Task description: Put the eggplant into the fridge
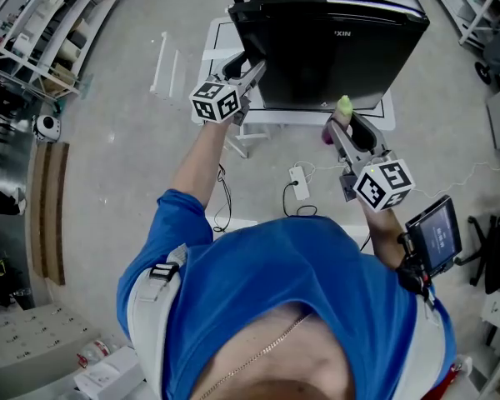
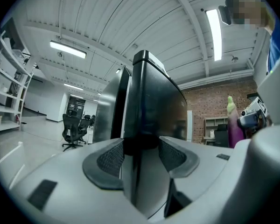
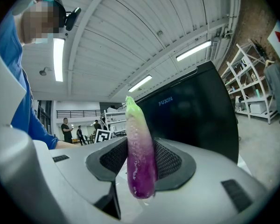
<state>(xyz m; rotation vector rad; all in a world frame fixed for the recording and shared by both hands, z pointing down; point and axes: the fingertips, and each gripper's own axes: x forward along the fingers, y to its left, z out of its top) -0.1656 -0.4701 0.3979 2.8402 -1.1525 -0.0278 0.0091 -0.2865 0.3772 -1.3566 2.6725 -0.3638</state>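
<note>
The black fridge (image 1: 333, 48) stands on a white stand straight ahead, its door closed. My left gripper (image 1: 254, 69) is at the fridge's left front corner. In the left gripper view the door's edge (image 2: 151, 111) sits between the wide-apart jaws of that gripper (image 2: 141, 155), filling most of the gap; I see no firm pinch. The purple eggplant (image 3: 140, 157), with its pale green tip up, stands upright in my right gripper (image 3: 141, 160), which is shut on it. In the head view the eggplant (image 1: 340, 111) and right gripper (image 1: 343, 130) hang just in front of the fridge's right side.
The white stand (image 1: 218, 40) carries the fridge. A power strip (image 1: 300, 183) with cables lies on the floor near my feet. Shelving (image 1: 33, 23) lines the left wall. A small screen (image 1: 437, 236) is strapped to my right forearm. Office chairs (image 2: 72, 129) stand far off.
</note>
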